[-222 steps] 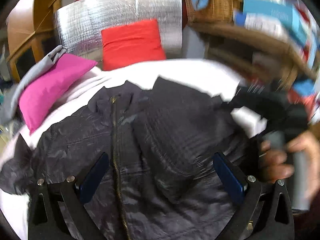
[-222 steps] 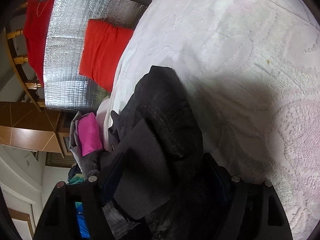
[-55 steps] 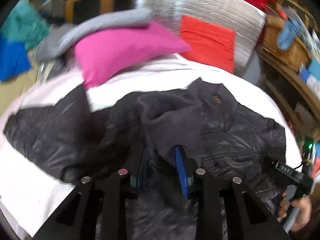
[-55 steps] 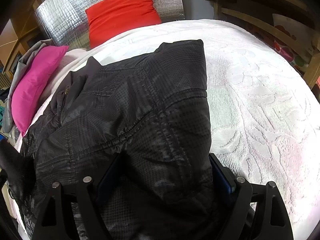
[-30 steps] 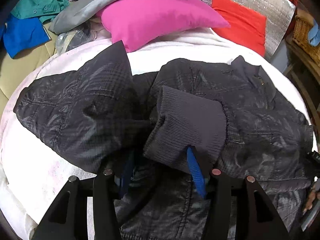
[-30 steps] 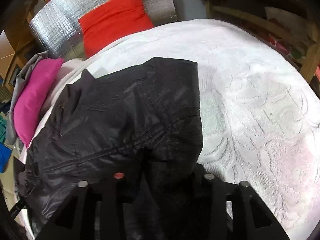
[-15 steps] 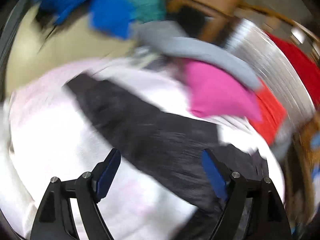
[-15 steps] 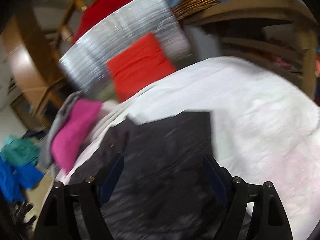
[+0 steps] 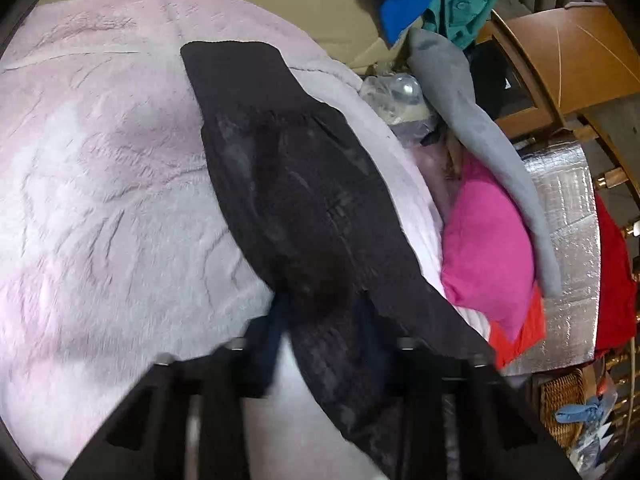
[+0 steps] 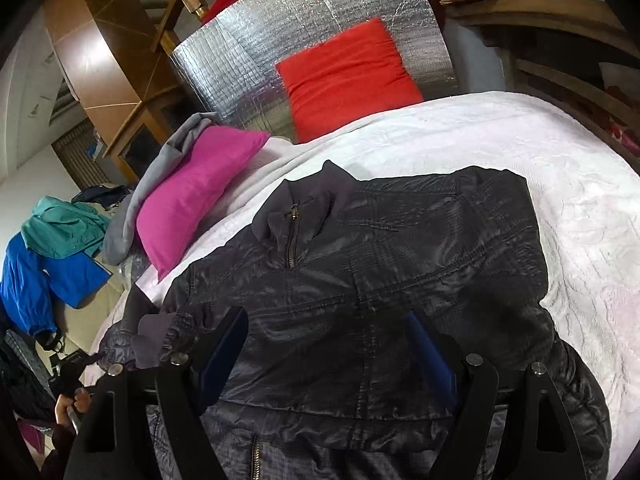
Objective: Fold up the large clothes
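Note:
A dark quilted jacket [image 10: 380,280] lies zipper-up on the white bedspread [image 10: 560,184], its right sleeve folded across the chest. My right gripper [image 10: 326,350] hovers open just above its lower front, holding nothing. In the left wrist view the jacket's left sleeve [image 9: 288,184] stretches away from me across the bedspread [image 9: 100,200], ribbed cuff at the far end. My left gripper [image 9: 320,332] is shut on the sleeve near the shoulder end; the blue pads are mostly hidden by fabric.
A pink pillow [image 10: 192,192] and a grey garment [image 10: 160,176] lie at the bed's left head end, a red cushion [image 10: 344,76] against a silver foil panel [image 10: 280,40]. Blue and teal clothes [image 10: 52,248] lie left of the bed. Wooden shelves [image 10: 560,40] stand right.
My left gripper closed on the left sleeve after being open half a second ago. My right gripper let go of the jacket, opened and pulled back above it.

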A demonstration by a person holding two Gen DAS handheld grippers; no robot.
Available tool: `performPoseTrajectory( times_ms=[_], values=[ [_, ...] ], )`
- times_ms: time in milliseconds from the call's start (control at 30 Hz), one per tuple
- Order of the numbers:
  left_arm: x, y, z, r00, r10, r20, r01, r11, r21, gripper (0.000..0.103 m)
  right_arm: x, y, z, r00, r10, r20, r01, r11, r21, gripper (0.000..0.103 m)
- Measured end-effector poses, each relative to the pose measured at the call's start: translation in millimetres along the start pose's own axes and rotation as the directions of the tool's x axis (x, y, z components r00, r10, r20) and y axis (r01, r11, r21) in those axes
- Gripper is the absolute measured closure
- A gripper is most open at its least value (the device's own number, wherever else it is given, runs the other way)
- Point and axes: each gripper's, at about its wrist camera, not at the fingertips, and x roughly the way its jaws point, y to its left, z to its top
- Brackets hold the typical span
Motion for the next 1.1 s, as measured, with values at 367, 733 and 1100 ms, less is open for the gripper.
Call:
performPoseTrajectory(
  times_ms=[367, 733, 1100],
  values=[
    [-36.6, -114.3, -27.6, 0.982, -0.084, 0.166, 0.019, 0.933, 0.360, 0.095, -24.9, -27.2, 18.4, 0.993, -0.024, 0.116, 0.010, 0.993, 0.117, 0.020],
    [-43.8, -264.5, -237.6, 0.954, -0.265, -0.140, 0.271, 0.563, 0.781, 0.095, -50.2, -87.3, 26.8, 0.983, -0.100, 0.154, 0.046, 0.945, 0.323, 0.020],
    [21.2, -241.5, -400.7, 0.932, 0.075, -0.354, 0.308, 0.348, 0.885, 0.090, -65.7, -110.0, 29.8, 0.992, -0.072, 0.100, 0.030, 0.928, 0.372, 0.020]
  ],
)
